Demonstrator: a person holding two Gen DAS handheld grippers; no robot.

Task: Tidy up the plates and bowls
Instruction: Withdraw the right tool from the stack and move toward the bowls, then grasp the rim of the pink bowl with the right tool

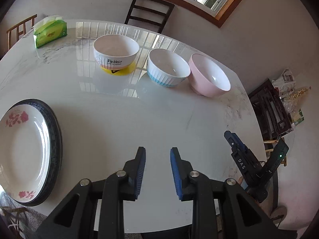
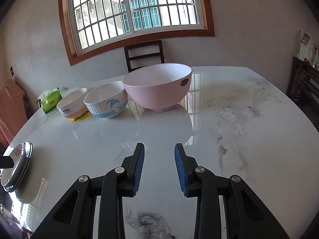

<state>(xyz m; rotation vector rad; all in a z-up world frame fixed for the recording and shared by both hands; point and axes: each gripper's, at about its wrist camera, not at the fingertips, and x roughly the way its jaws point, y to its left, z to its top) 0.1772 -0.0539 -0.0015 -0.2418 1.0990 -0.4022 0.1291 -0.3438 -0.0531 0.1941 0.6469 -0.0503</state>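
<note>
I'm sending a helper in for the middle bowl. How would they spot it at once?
On the white table, three bowls line up before the window. The middle bowl sits between the Rabbit bowl and the pink bowl. Only it has blue ribs and a cartoon face.

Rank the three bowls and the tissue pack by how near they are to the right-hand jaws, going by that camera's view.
1. Pink bowl, straight ahead, nearest.
2. Blue-striped cartoon bowl, left of it.
3. Rabbit bowl, further left, on a yellow coaster.
4. Green tissue pack, far left, at the table's back edge.
</note>
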